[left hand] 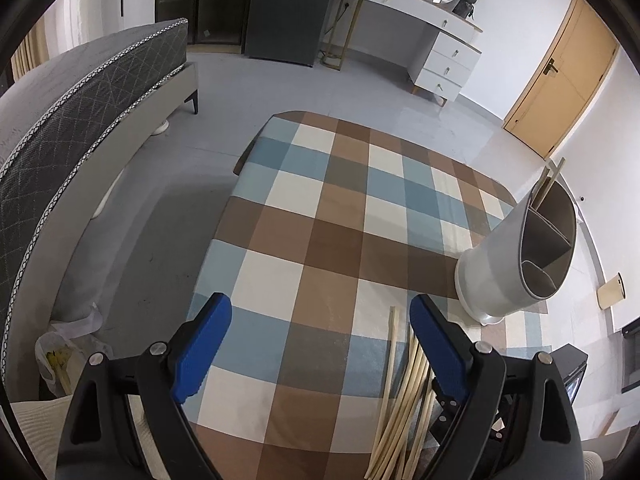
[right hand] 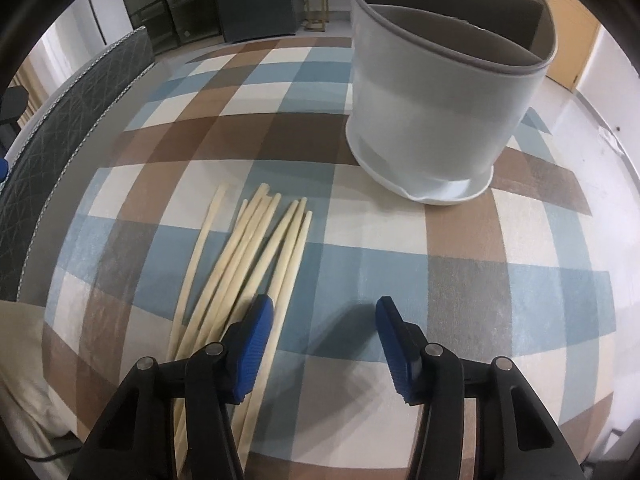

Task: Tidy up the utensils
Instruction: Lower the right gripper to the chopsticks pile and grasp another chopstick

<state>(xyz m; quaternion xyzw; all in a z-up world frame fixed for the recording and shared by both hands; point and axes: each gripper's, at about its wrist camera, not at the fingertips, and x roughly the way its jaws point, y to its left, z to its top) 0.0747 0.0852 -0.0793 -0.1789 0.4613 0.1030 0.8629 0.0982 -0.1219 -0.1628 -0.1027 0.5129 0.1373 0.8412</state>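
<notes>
On the checked desk, chopsticks near left, ends hidden beneath right claw, jaws apart on nothing, left claw wide, holder far right, rim cropped.

Matt wooden chopsticks; woven tablecloth — checked

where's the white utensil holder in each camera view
Left wrist: utensil holder at right edge, beyond the chopsticks.
Right wrist: utensil holder top centre-right, beyond the chopsticks.
Shared landmark: the checkered tablecloth.
</notes>
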